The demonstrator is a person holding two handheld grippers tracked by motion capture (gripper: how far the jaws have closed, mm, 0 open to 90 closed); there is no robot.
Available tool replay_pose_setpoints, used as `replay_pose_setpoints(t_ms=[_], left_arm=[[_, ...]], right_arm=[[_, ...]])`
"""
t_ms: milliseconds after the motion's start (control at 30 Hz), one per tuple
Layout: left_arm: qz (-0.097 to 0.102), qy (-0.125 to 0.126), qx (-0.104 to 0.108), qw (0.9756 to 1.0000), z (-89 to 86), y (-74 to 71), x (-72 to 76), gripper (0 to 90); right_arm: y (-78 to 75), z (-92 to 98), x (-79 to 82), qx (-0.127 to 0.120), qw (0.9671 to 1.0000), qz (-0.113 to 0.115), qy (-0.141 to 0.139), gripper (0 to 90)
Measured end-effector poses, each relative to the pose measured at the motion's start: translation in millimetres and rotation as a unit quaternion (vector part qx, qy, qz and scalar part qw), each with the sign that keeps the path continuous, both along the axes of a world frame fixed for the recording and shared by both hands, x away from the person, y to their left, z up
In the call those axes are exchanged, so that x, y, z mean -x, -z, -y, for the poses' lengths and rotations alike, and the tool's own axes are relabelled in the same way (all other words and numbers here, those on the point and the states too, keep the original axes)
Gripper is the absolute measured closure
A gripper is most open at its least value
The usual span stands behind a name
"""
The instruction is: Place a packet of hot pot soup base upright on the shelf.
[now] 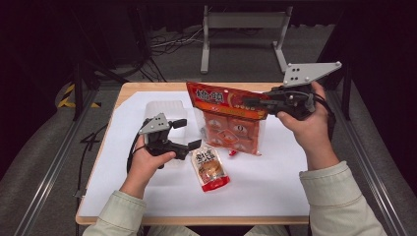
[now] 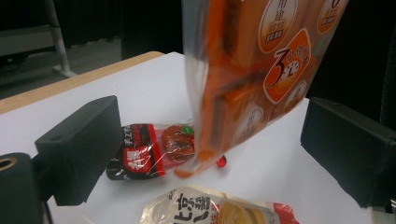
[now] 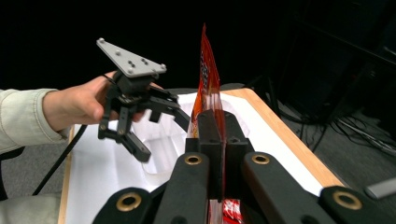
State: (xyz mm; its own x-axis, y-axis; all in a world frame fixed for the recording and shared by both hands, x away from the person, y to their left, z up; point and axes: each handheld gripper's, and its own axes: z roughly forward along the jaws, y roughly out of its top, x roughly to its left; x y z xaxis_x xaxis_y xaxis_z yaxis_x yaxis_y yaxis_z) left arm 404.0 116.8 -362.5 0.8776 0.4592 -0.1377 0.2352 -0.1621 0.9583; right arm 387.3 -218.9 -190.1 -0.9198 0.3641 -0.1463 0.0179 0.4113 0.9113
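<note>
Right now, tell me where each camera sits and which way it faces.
High view: above the table's near edge, looking forward and down; both forearms, left gripper, right gripper.
Left gripper view: between its open jaws, facing the hanging orange bag.
Right gripper view: along shut jaws clamping that bag; left hand beyond.
Shared: all see the bag; high and left gripper views see the yellow packet.

The large orange bag (image 1: 228, 118) is glossy plastic film, clear in its lower part; the small pouch (image 1: 210, 169) — shiny plastic too; the surface (image 1: 275, 177) wears a matt white sheet over pale, smooth wood edging; the left gripper (image 1: 189, 133) has matt black plastic fingers (image 2: 77, 144) — a dull grey metal plate on top.
</note>
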Motion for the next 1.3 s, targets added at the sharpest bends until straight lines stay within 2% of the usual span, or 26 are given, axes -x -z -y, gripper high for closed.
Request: replay_pose_setpoints(t_ms=[167, 300, 433, 533, 633, 733, 767, 900, 967, 1000, 1100, 1300], left_arm=[[0.002, 0.002, 0.002, 1.0, 3.8, 0.2, -3.0, 4.8], [0.006, 0.006, 0.013, 0.9999, 5.7, 0.0, -3.9, 5.3], [0.007, 0.023, 0.031, 0.9992, 5.9, 0.2, -0.8, 4.7], [0.014, 0.024, 0.019, 0.9995, 5.5, 1.6, -0.2, 5.0], [0.004, 0.031, 0.026, 0.9992, 5.6, 7.2, -1.8, 5.9], [-0.013, 0.051, 0.058, 0.9969, 3.7, 12.4, -3.6, 11.8], [-0.011, 0.055, 0.062, 0.9965, 3.1, 13.5, -3.6, 11.9], [0.007, 0.071, 0.067, 0.9952, 1.8, 12.9, -2.7, 16.8], [-0.009, 0.077, 0.071, 0.9945, 1.1, 11.9, -1.0, 22.9], [-0.004, 0.076, 0.064, 0.995, 0.9, 12.1, -0.5, 25.9], [0.009, 0.076, 0.069, 0.9947, 2.4, 13.4, 1.7, 34.4], [0.005, 0.092, 0.089, 0.9918, 5.7, 14.8, 0.2, 40.9]], right_arm=[[4.7, -8.6, -2.9, -0.007, 0.9998, 0.0, -0.018, 90.0], [7.3, -14.6, -5.0, -0.013, 0.9994, -0.001, -0.032, 90.0], [10.8, -21.1, -6.1, -0.018, 0.9989, -0.001, -0.044, 90.0], [13.2, -26.0, -6.9, -0.019, 0.9986, -0.001, -0.05, 90.0], [16.0, -30.6, -8.0, -0.022, 0.9982, -0.003, -0.056, 90.0], [18.3, -34.5, -9.1, -0.026, 0.9977, -0.005, -0.062, 90.0], [19.1, -35.7, -9.2, -0.028, 0.9974, -0.007, -0.066, 90.0], [22.1, -39.4, -9.5, -0.031, 0.9967, -0.008, -0.075, 90.0], [23.4, -40.1, -10.1, -0.033, 0.9964, -0.011, -0.077, 90.0], [24.2, -40.1, -10.8, -0.035, 0.9962, -0.014, -0.079, 90.0], [27.5, -39.4, -12.2, -0.042, 0.9956, -0.019, -0.081, 90.0], [32.2, -35.8, -13.8, -0.053, 0.9951, -0.023, -0.08, 90.0]])
